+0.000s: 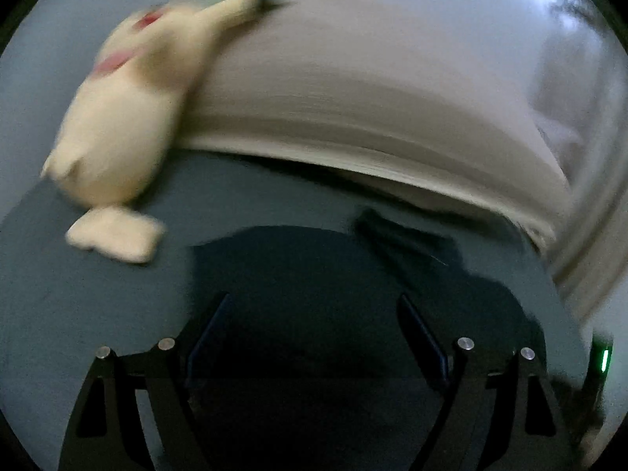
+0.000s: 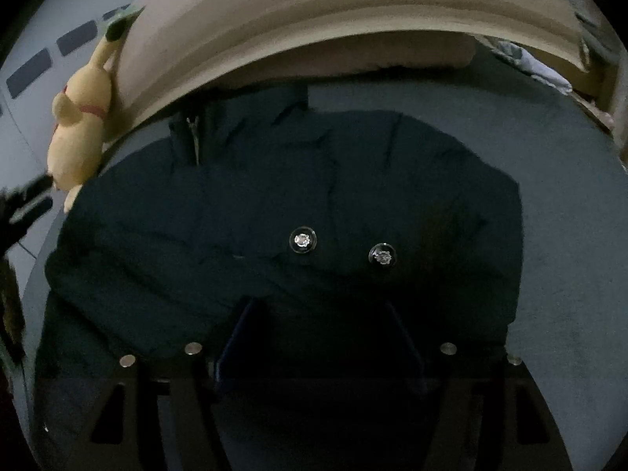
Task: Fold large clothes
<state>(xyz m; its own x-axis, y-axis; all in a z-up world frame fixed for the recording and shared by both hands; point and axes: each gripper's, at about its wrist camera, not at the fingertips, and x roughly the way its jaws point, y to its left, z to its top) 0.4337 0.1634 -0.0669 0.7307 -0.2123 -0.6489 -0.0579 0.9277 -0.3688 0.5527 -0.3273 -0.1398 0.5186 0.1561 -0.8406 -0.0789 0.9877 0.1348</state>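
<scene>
Both jaws wide, empty; dark garment (image 2: 282, 204) below, plush toy (image 2: 78, 125) against beige headboard (image 2: 314, 11).

Garment (image 2: 274, 204) spread on bed (image 2: 569, 235), plush toy (image 2: 78, 125) at its left, headboard (image 2: 314, 19) behind.

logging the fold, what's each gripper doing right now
left gripper: open, holding nothing.
right gripper: open over the dark jacket, not gripping it.
</scene>
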